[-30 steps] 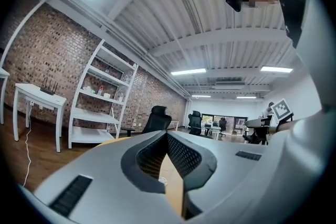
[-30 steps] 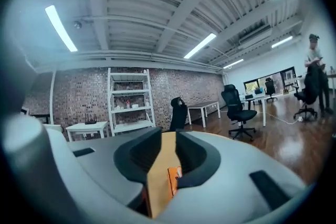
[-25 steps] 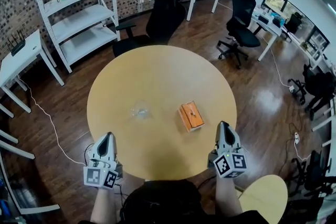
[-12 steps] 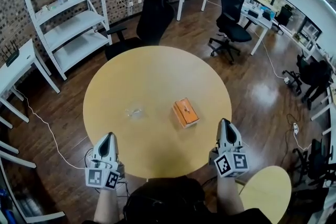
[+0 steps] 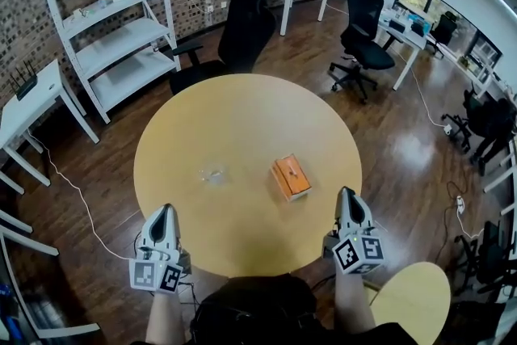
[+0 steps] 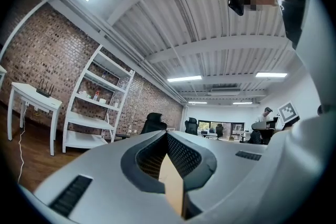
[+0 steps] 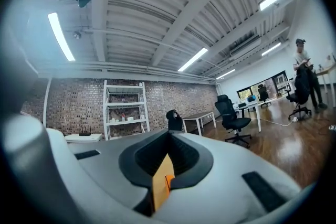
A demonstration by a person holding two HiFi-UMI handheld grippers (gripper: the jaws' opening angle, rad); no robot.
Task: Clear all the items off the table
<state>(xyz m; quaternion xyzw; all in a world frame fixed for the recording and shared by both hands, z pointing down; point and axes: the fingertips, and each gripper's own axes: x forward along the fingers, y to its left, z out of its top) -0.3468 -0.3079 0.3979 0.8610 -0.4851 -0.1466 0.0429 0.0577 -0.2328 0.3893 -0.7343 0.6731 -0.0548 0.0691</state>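
An orange box [image 5: 292, 177] lies on the round wooden table [image 5: 242, 117], right of centre. A small clear crumpled wrapper [image 5: 213, 173] lies to its left. My left gripper [image 5: 164, 211] hovers at the table's near left edge, shut and empty. My right gripper [image 5: 347, 195] hovers at the near right edge, shut and empty, a short way right of the box. In the right gripper view a sliver of the orange box [image 7: 168, 181] shows through the slit between the closed jaws. The left gripper view shows only table wood between its closed jaws.
A black office chair [image 5: 239, 28] stands at the table's far side. A white shelf unit [image 5: 113, 20] is at the back left and a white side table [image 5: 32, 97] at the left. Another round wooden top [image 5: 412, 299] sits at the near right.
The grippers have stayed where they were. The head camera has shifted slightly, so the table and its items sit a little differently in the picture.
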